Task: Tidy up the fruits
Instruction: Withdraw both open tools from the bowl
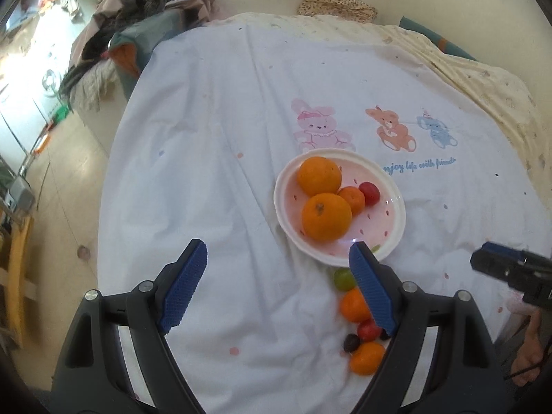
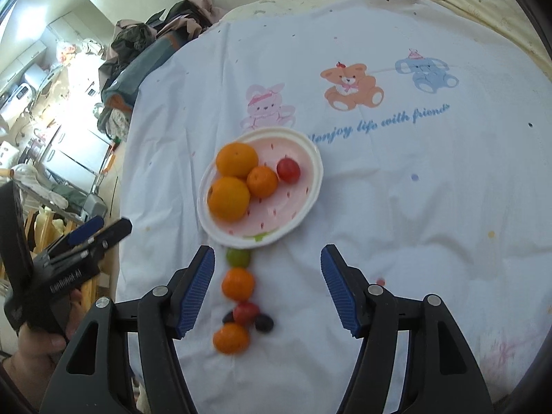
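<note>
Working left to right, our left gripper (image 1: 277, 288) hangs over the white sheet (image 1: 214, 158) with its jaws spread wide and nothing between them. Our right gripper (image 2: 267, 291) is likewise parted and holds nothing; the loose fruit only shows beside its left finger, lying on the sheet below.

The plate (image 2: 312, 186) sits near the middle of the sheet, just below the printed pink rabbit (image 2: 265, 105). On it, at the left, two big oranges (image 2: 229, 198) touch each other, then a smaller tangerine (image 2: 262, 181) leans against them, and a red tomato (image 2: 288, 170) lies just beside that on the right.

Off the plate, toward the sheet's near edge, a short line of fruit is left: a green one (image 2: 238, 257) right at the plate's rim, an orange tangerine (image 2: 238, 284) next, then a red one (image 2: 245, 312) with dark pieces (image 2: 264, 322) on either side, and last another tangerine (image 2: 231, 338).

We judge the job at about its midpoint: four pieces are gathered on the plate, some six still wait on the sheet, assuming the plate is where they all belong
</note>
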Demonstrator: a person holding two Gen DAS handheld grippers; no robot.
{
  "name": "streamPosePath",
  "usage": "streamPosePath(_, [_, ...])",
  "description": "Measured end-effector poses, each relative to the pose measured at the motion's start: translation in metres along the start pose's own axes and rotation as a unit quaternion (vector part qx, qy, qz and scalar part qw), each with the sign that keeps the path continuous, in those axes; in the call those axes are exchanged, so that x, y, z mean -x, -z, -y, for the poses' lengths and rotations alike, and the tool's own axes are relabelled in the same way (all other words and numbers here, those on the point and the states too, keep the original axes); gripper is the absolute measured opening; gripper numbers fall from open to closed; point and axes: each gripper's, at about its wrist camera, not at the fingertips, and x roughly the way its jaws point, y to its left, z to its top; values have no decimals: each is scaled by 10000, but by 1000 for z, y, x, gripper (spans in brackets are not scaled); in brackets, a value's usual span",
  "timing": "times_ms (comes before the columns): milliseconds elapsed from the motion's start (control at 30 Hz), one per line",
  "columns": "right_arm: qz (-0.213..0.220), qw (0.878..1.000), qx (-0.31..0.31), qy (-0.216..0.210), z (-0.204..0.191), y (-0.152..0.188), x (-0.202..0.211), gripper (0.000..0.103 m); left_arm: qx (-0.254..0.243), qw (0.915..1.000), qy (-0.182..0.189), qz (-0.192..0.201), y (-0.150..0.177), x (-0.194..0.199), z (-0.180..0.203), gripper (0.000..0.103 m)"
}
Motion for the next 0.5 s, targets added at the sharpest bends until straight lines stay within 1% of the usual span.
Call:
streamPosePath(133, [-11, 9999, -82, 59, 1, 14, 1, 67, 41, 10000, 52, -62, 11, 3, 0, 82])
streamPosePath(333, [170, 9993, -245, 231, 10, 26, -4, 67, 40, 9998, 156, -74, 22, 4, -1, 82])
streamPosePath(400, [123, 9986, -426, 282, 18, 29, -10, 67, 33, 9998, 134, -173, 27, -3, -1, 82])
streamPosePath(500, [89, 9971, -728, 213, 26, 26, -16, 67, 34, 9989, 142, -444, 38, -18, 0, 82])
